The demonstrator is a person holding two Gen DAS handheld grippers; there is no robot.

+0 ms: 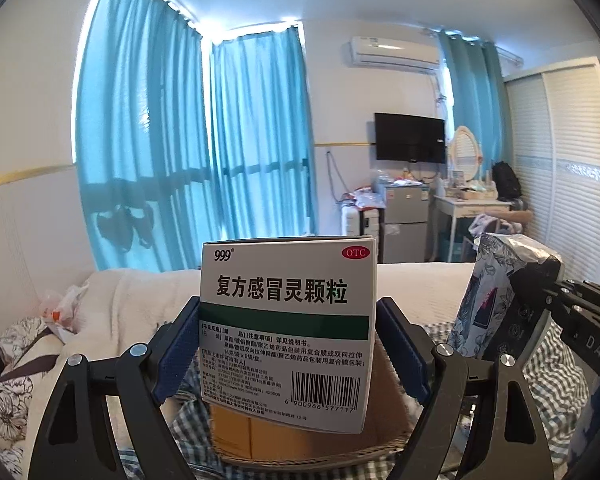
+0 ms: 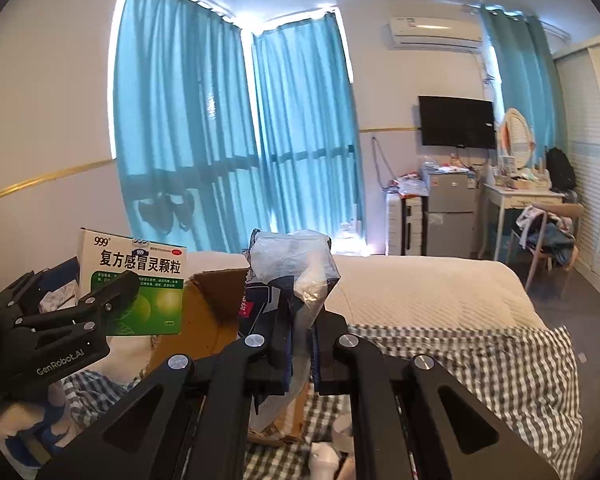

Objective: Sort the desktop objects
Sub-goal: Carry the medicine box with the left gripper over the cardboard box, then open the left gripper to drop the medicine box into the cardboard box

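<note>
The left gripper (image 1: 288,344) held a white and green medicine box (image 1: 288,320) upright between its blue pads (image 1: 400,344), the jaws spread wide to the box's width and pressing on both its sides. The right gripper (image 2: 300,344) was pinched nearly shut on a crinkled plastic packet (image 2: 292,268) with a dark blue printed part, which stuck up above the fingers. From the right wrist view the left gripper (image 2: 112,292) stood to the left, its box (image 2: 136,276) showing a green front with fruit pictures. Both items hung in the air above an open cardboard box (image 1: 236,436) that lay on a grey checked cloth (image 2: 480,368). Beyond that spread a bed with a cream cover (image 2: 420,288). Blue curtains (image 1: 172,140) hung over the windows behind it; a wall television (image 1: 410,137), a small fridge (image 1: 406,216) and a white dressing table (image 1: 468,204) stood at the far right.
</note>
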